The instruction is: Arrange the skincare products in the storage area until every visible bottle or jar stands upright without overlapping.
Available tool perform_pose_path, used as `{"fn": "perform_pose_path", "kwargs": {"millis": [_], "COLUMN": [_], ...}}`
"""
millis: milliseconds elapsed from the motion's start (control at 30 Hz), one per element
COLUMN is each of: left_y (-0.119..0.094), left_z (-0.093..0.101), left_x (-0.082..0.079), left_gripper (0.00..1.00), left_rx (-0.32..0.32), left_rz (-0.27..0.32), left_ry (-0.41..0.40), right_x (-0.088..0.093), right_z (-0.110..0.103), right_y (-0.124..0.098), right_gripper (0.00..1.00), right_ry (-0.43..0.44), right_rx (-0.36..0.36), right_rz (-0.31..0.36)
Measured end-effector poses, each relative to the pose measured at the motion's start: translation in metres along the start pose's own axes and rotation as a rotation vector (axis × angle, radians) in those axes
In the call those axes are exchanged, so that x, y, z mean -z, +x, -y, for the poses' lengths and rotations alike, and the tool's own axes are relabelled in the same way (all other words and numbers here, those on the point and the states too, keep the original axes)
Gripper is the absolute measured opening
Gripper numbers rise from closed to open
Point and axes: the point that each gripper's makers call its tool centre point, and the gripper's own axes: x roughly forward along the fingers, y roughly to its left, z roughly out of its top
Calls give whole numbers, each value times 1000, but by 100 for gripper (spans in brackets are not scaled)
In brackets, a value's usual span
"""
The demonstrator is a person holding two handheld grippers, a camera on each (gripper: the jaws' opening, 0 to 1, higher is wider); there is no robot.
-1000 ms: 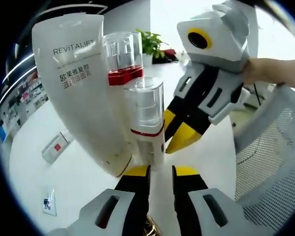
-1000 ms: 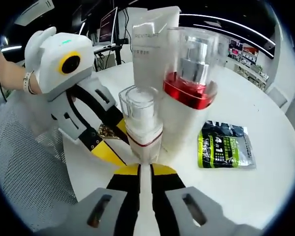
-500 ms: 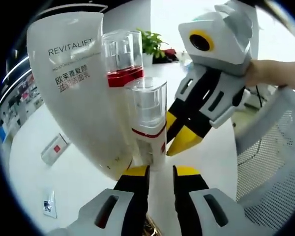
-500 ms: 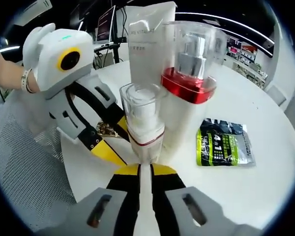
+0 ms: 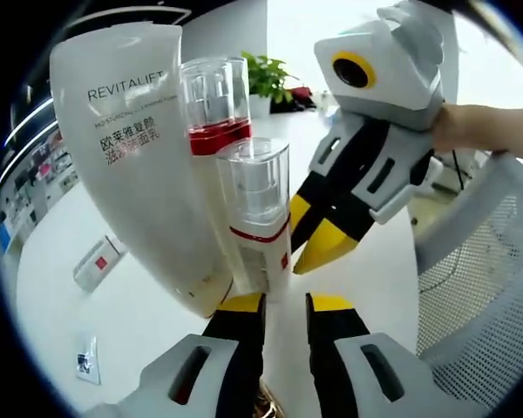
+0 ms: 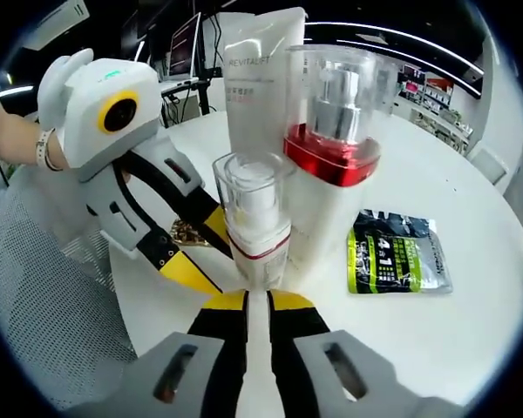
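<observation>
In the left gripper view, the left gripper (image 5: 283,301) has its jaws a narrow gap apart at the foot of the small pump bottle (image 5: 258,218), gripping nothing that can be made out. In the right gripper view, the right gripper (image 6: 256,300) has its jaws nearly together just before the same bottle's base; whether they touch it cannot be told.

The small pump bottle stands upright on the white surface (image 6: 436,331). Close behind it stand the taller red-collared pump bottle (image 6: 331,165) and the white Revitalift tube (image 5: 144,165), the three packed tightly together.

A green-and-black sachet (image 6: 397,257) lies flat near the cluster, apart from it. A small white card (image 5: 98,261) lies farther out on open surface. A white mesh chair back (image 5: 488,287) stands at the surface's edge.
</observation>
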Motion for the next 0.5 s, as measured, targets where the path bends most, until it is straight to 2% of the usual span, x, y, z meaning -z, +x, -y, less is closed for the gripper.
{"fn": "perform_pose_path", "kwargs": {"millis": [500], "left_y": [-22], "left_z": [-6], "left_x": [-2], "left_gripper": [17], "left_rx": [-24], "left_rz": [18], "left_ry": [-19], "right_x": [-5], "right_z": [-2], "right_y": [-18], "right_gripper": [12], "right_ry": [21], "right_rx": [31], "right_rz": [19]}}
